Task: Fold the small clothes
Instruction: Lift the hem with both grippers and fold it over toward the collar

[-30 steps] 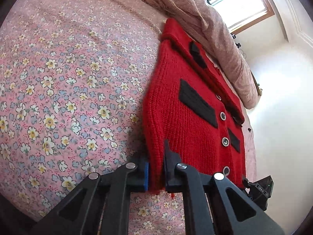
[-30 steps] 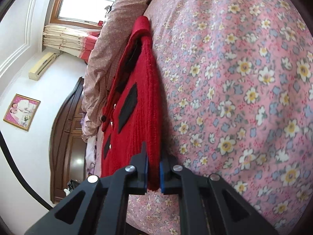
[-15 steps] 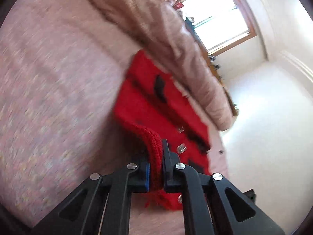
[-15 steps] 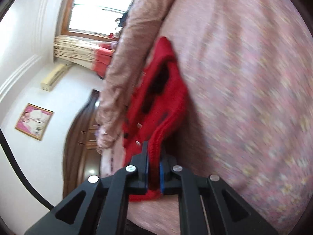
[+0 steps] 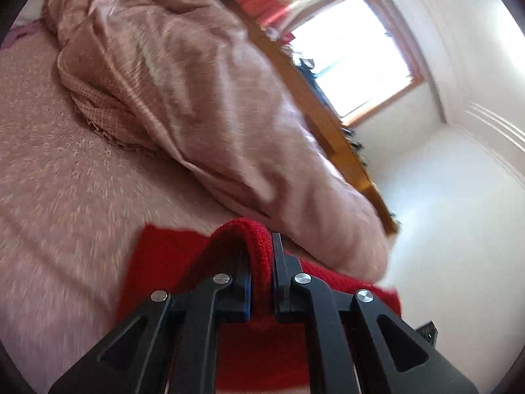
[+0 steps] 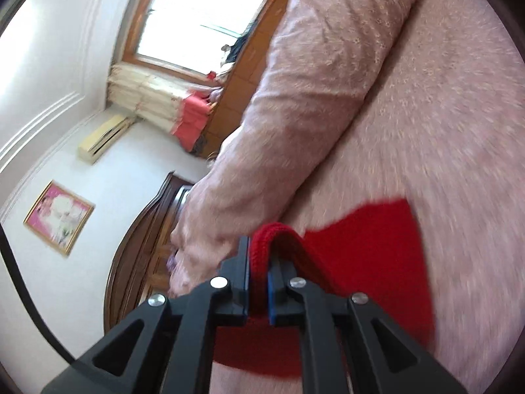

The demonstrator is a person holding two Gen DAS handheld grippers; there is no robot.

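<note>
A small red knitted cardigan [image 5: 157, 256] lies on the pink floral bedsheet [image 5: 49, 197]. My left gripper [image 5: 261, 256] is shut on one bottom corner of it; the hem loops up over the fingers. My right gripper [image 6: 259, 262] is shut on the other bottom corner, and the cardigan [image 6: 370, 246] spreads below it on the bedsheet [image 6: 443, 115]. The lifted hem is carried over the rest of the garment, whose buttons and black trim are hidden. Both views are blurred by motion.
A rolled pinkish-brown quilt [image 5: 197, 98] lies just beyond the cardigan across the bed, also in the right wrist view [image 6: 311, 98]. A wooden headboard [image 5: 328, 108], a window [image 6: 203, 19] and white walls stand behind it.
Both grippers have lifted the cardigan's bottom hem and carried it forward toward the quilt. The flat front with buttons and black trim is no longer in view.
</note>
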